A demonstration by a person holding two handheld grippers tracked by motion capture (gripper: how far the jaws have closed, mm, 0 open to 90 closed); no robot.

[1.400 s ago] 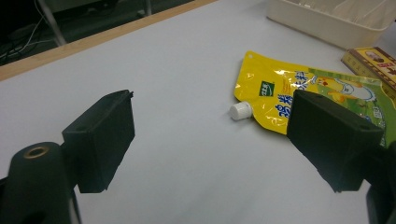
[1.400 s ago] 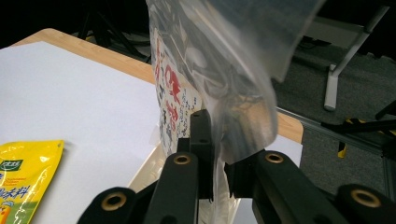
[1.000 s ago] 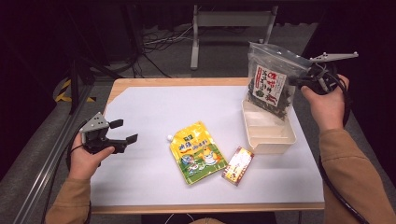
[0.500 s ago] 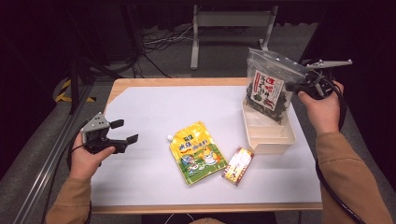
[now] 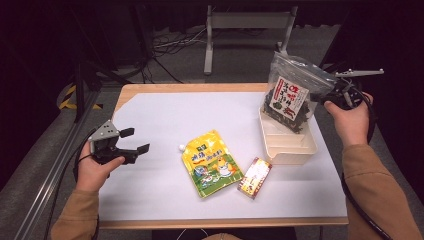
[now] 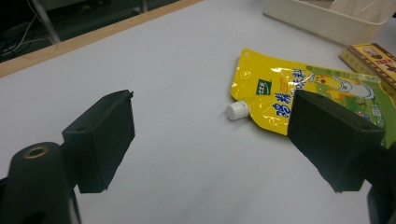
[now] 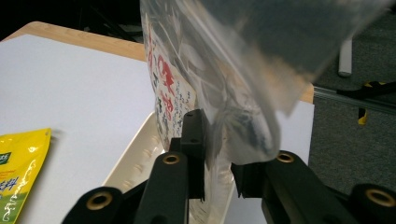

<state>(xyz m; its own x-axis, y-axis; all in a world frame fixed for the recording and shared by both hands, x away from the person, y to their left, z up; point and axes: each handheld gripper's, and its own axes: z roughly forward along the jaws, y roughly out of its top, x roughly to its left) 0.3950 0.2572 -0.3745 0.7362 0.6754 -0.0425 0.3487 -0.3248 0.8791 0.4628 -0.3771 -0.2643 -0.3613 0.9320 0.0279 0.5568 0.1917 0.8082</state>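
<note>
A clear zip bag of dark dried seaweed (image 5: pixel 292 95) with a white and red label stands tilted, its lower end inside the cream tray (image 5: pixel 287 147) at the table's right. My right gripper (image 5: pixel 330 92) holds its right side. In the right gripper view the bag (image 7: pixel 210 93) fills the gap between the jaws of my right gripper (image 7: pixel 219 154), which have just been opening; both pads still touch the plastic. My left gripper (image 5: pixel 135 141) rests open near the left edge, and in its own view my left gripper (image 6: pixel 210 135) has nothing between its jaws.
A yellow spouted pouch (image 5: pixel 212 162) lies flat at the table's centre, with a small red-and-gold box (image 5: pixel 255 177) to its right. Both also lie ahead of the left gripper: pouch (image 6: pixel 271 93), box (image 6: pixel 373 58), tray (image 6: pixel 327 21). Cables and a metal stand are behind the table.
The right hand has lowered the seaweed bag so that its bottom now sits in the tray. The left hand has stayed where it was.
</note>
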